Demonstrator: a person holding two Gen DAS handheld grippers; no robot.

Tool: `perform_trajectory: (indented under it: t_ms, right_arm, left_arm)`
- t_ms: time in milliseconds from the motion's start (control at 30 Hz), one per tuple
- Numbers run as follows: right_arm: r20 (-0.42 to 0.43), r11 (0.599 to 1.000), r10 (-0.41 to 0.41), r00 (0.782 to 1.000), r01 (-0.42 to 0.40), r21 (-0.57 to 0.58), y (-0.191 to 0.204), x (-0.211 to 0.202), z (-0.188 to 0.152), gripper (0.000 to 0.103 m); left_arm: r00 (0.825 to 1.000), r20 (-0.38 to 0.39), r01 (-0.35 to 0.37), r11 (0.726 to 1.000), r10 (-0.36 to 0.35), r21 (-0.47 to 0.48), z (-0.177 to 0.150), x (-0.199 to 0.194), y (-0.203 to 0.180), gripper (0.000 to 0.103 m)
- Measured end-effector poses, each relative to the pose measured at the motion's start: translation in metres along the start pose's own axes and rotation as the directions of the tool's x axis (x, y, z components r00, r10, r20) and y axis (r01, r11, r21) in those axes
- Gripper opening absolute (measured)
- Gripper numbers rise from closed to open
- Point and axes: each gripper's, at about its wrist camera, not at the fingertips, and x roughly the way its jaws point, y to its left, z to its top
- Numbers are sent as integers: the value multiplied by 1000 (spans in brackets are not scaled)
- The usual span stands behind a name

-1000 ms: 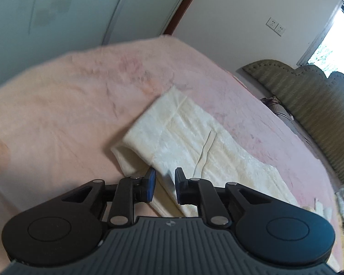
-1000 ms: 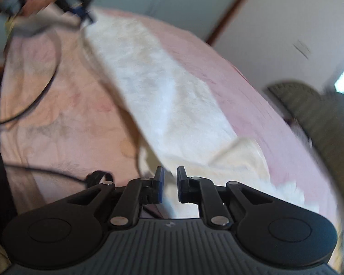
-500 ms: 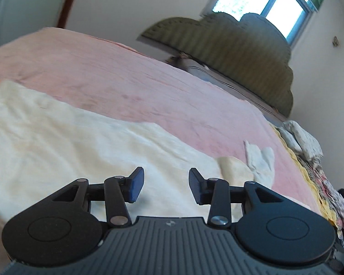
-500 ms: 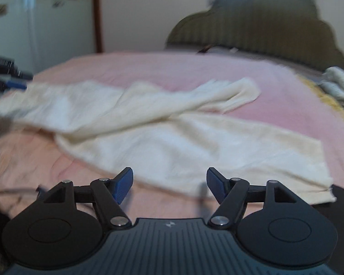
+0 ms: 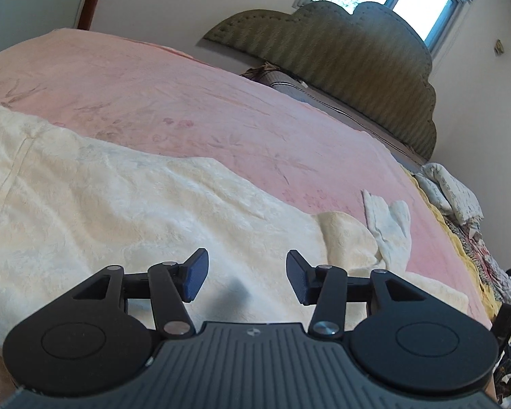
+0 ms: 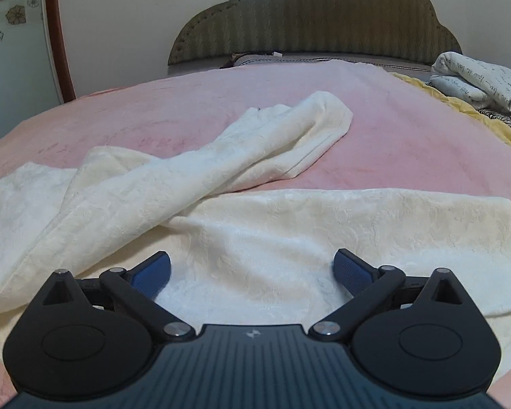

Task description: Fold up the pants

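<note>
Pink bed (image 6: 391, 136) — one cream pants (image 6: 255, 231), two tools, left tool (image 5: 247, 277) and right tool (image 6: 252, 272), wide apart, empty.

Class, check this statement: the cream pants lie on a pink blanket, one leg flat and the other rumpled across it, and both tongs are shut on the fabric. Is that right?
Not quite. Both tongs are open and hold nothing: the right tongs in the right wrist view and the left tongs in the left wrist view show spread jaws above the cream pants. The rest stands: pink blanket, one leg flat, one rumpled.
</note>
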Motion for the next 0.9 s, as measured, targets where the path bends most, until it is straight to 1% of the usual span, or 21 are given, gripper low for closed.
perform_trajectory:
  t_ms: [100,233,333,467,533,633,767,900]
  right_arm:
    - [-2,1000,-4,1000,4,-4,0,0,0,103]
    - [-4,1000,-7,1000,6,-8,2,-1,0,103]
    - [-5,1000,-7,1000,7,-8,2,-2,-1,103]
    - [-5,1000,-7,1000,7,-7,3,-3,-1,103]
    - [-4,1000,-8,1000,8,-8,3,-3,-1,103]
    - [-4,1000,-7,1000,7,-7,3,-3,-1,103]
    - [-4,1000,-7,1000,7,-7,3,-3,-1,103]
    - [-4,1000,-7,1000,7,-7,3,-2,-1,103]
  left_arm:
    - [1000,-24,6,1000,-6,-16,-1,2,6,54]
    - [1000,-15,-2,1000,1,-26,0,1,9,55]
    - [1000,-16,14,999,-14,-37,-1,0,7,55]
    - [1000,-11,18,1000,-18,-18,1,-3,3,55]
    - [1000,-1,24,999,-24,-22,3,-5,6,57]
    - [1000,16,8,1000,-8,-28,6,-6,10,59]
    - [1000,9,4,999,-4,-52,10,-1,17,59]
    - [1000,12,-7,998,8,-55,8,-3,18,59]
